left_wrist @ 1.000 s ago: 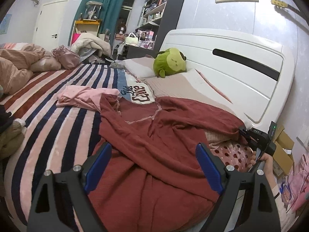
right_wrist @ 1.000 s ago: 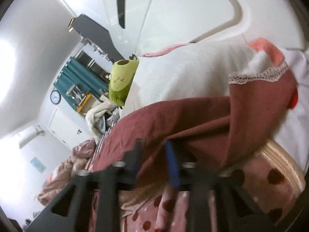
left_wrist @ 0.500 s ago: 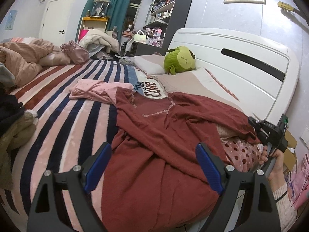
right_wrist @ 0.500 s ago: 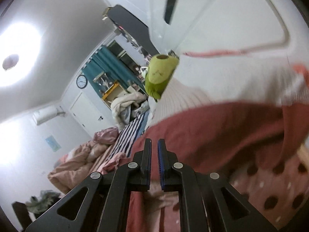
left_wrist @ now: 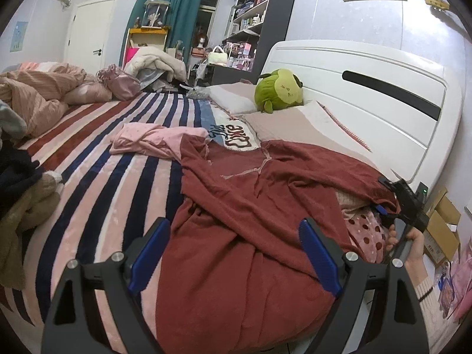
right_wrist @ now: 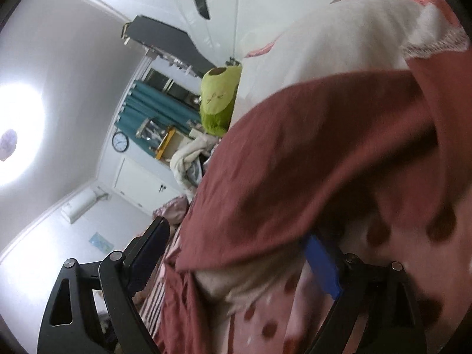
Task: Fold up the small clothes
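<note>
A dark red garment lies spread and creased on the near part of the bed, its right edge draped over a pink polka-dot cloth. My left gripper hovers over its near part, open, nothing between its fingers. At the garment's right edge, by the headboard, a hand holds my right gripper. In the right wrist view the right gripper has its jaws opening wide, and a fold of the red garment hangs loose between them over the polka-dot cloth. A pink garment lies crumpled farther back.
The bed has a striped blanket and a white headboard on the right. A green plush toy sits on the pillows. Rumpled bedding and dark clothes lie at the left. Cardboard boxes stand beside the bed.
The right gripper's jaws, shut half a second ago, now stand wide apart, and it has dipped and rolled toward the red cloth. The left gripper's view has barely shifted.
</note>
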